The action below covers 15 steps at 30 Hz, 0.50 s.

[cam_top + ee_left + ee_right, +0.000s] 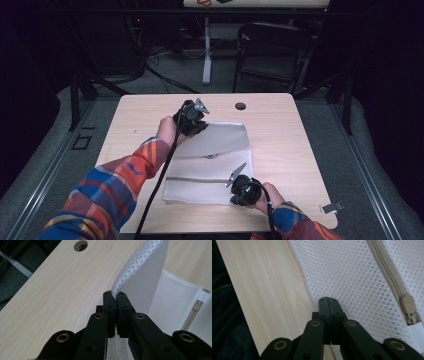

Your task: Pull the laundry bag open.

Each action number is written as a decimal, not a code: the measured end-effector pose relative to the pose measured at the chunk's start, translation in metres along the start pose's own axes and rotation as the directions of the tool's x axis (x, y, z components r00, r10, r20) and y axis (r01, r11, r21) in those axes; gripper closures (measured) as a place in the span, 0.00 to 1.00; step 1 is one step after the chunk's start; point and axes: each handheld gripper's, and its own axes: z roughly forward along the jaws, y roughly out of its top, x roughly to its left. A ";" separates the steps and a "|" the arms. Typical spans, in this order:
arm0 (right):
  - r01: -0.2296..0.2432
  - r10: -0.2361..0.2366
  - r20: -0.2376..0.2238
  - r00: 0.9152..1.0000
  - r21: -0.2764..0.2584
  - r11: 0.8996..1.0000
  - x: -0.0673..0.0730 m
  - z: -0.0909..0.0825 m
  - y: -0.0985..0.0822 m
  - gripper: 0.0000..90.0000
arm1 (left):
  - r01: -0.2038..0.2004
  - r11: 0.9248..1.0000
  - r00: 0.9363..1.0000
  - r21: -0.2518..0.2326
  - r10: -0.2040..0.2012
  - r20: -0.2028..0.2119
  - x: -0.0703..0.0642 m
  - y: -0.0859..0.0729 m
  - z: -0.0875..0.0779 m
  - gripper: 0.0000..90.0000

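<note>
Mesh bag (210, 160), white and zippered, lies flat near the middle of the wooden table (280, 130), and I hold it at two points. High view: my left claw (196, 121) sits at the bag's far left corner with that corner lifted off the wood, while my right claw (239, 189) rests at the near edge, close to the near right corner; a beige zipper (200, 177) runs across the bag between them. A round cable hole (240, 106) marks the table just beyond the bag, and a small grey clip (332, 207) lies well apart by the near right corner of the table. Left gripper view: my left claw (115, 295) is fully closed, pinching a peak of the mesh bag (142, 275), which rises upright from the jaws while the rest slopes down to the table (62, 290); I judge that this corner is raised so it can be folded over toward the near side. Right gripper view: my right claw (329, 301) is also closed tight, its tips set just at the bag's edge where mesh (352, 275) meets bare wood (269, 290); whether fabric is caught between them I cannot tell. The zipper pull (409, 308) lies off to the right. I judge that this claw anchors the near edge so the bag does not slide.
</note>
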 end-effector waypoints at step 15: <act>-0.001 0.002 -0.053 0.999 0.015 1.000 0.006 0.000 -0.004 1.00 | 0.003 1.000 0.997 0.005 -0.003 -0.072 0.013 0.016 0.006 0.97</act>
